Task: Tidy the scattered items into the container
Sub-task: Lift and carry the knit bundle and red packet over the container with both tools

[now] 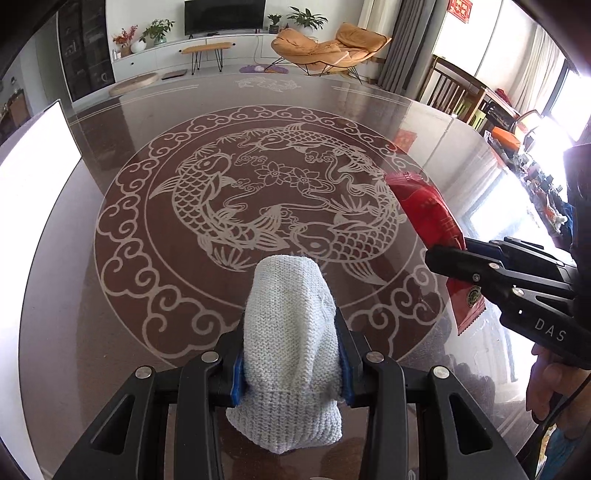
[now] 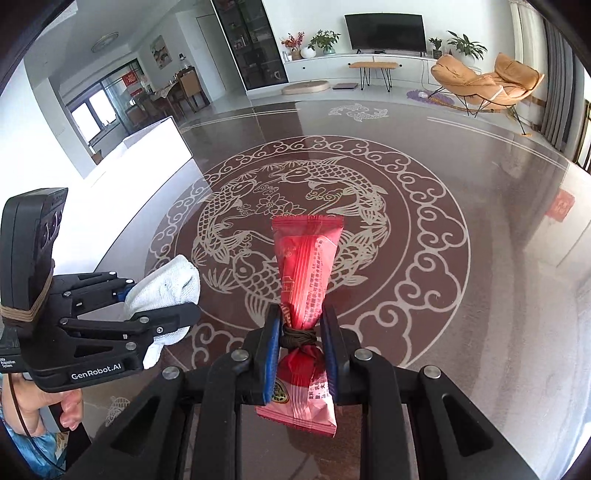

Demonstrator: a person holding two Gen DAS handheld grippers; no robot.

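Above a glass table (image 1: pixel 110 295) etched with koi, the left gripper (image 1: pixel 291 365) pinches a white knitted glove (image 1: pixel 291 332); the right gripper (image 2: pixel 300 332) clamps a red snack packet (image 2: pixel 306 266).

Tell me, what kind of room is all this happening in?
Most likely a home living room. A television sits on a low white cabinet with potted plants, an orange lounge chair stands nearby, and the work happens over a glossy table decorated with fish.

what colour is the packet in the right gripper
Red, with a dark cord tied round its middle; the packet shows best in the right wrist view.
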